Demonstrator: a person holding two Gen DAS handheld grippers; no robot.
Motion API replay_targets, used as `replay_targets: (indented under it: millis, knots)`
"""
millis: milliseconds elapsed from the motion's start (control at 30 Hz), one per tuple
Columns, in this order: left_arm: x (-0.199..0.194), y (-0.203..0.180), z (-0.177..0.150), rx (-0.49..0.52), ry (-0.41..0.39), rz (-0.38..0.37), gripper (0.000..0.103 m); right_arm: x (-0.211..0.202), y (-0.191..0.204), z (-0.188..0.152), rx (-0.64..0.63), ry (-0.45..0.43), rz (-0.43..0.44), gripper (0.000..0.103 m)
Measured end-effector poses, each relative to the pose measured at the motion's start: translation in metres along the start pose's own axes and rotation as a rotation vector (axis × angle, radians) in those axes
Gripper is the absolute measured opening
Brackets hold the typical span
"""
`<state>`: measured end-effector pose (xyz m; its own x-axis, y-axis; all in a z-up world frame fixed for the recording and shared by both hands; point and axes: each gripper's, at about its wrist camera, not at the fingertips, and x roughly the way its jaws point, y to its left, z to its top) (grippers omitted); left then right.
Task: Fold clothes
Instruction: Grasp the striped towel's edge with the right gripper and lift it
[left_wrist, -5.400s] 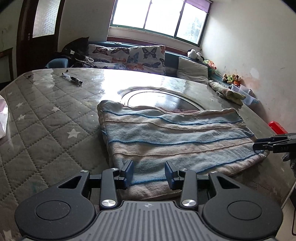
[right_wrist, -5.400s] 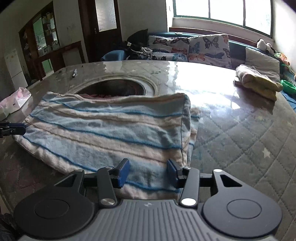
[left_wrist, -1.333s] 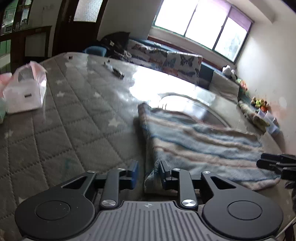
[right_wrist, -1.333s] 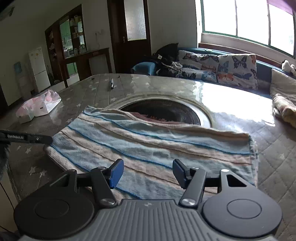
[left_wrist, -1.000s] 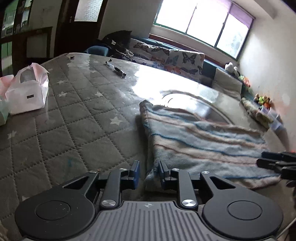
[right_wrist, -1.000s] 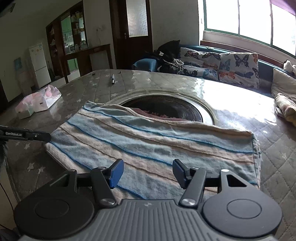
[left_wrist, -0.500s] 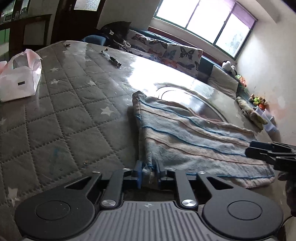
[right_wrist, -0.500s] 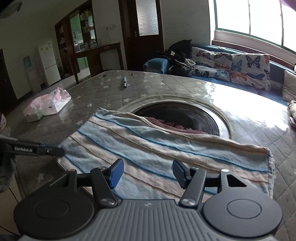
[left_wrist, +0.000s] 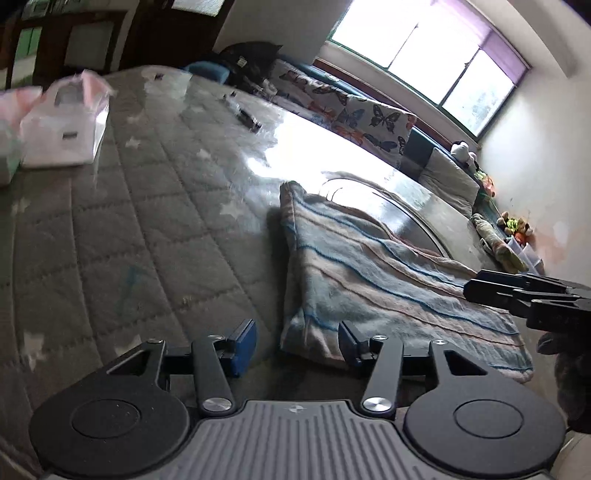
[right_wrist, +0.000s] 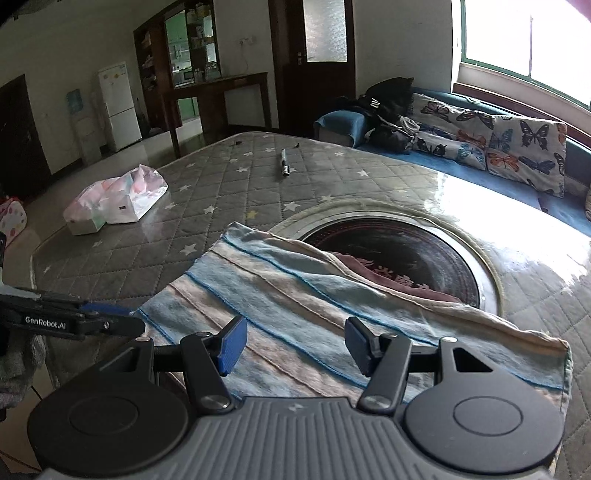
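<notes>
The left gripper (left_wrist: 297, 341) is opening around the striped garment (left_wrist: 369, 273) corner (unpinched); the right gripper (right_wrist: 293, 343) hovers open, empty. A re-grab could snag one layer only.

In the right wrist view, white lettering reading "GenRobot.AI" stands on the black side of the left hand-held gripper (right_wrist: 110, 325), at the left edge of the picture. Pale Chinese characters are printed on the dark round inset (right_wrist: 399, 258) of the table, just beyond the far edge of the striped cloth (right_wrist: 295, 302); they are partly covered and too faint to read. A small dark label sits on the white bag (left_wrist: 66, 136) in the left wrist view, but its print is too blurred to make out.
</notes>
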<state>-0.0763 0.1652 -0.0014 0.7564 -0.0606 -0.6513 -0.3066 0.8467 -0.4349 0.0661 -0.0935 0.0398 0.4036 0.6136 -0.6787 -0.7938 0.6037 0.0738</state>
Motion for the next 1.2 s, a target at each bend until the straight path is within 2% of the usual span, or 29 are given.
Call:
replay_targets:
  millis: [133,200,233,300,500,733,900,1033,1133,1200]
  knots:
    - [0.002,-0.001,0.000,-0.059,0.009,-0.014,0.050,0.003,0.006,0.002,-0.011,0.002,0.013,0.060]
    - [0.005,-0.001,0.000,-0.084,0.007,-0.008,0.035,0.004,0.010,0.003,-0.017,0.001,0.021,0.060]
    - [0.007,0.000,0.000,-0.099,0.014,-0.005,0.019,0.004,0.012,0.003,-0.021,0.000,0.027,0.060]
    - [0.009,0.001,-0.001,-0.127,0.022,-0.013,0.015,0.003,0.014,0.007,-0.028,-0.002,0.033,0.060]
    - [-0.009,-0.018,0.004,-0.080,-0.045,-0.059,0.012,0.000,0.019,0.021,-0.044,-0.005,0.049,0.060]
    - [-0.010,-0.043,0.016,-0.035,-0.079,-0.138,0.012,0.015,0.037,0.062,-0.088,0.051,0.080,0.060]
    - [-0.005,-0.053,0.019,-0.014,-0.081,-0.175,0.012,0.048,0.066,0.091,-0.184,0.156,0.096,0.060]
    - [-0.001,-0.060,0.020,0.004,-0.076,-0.200,0.012,0.080,0.086,0.098,-0.266,0.259,0.083,0.059]
    - [0.002,-0.064,0.019,0.018,-0.070,-0.215,0.012,0.098,0.097,0.096,-0.335,0.305,0.057,0.054]
    - [0.003,-0.065,0.018,0.027,-0.067,-0.224,0.012,0.111,0.099,0.094,-0.349,0.335,0.043,0.041]
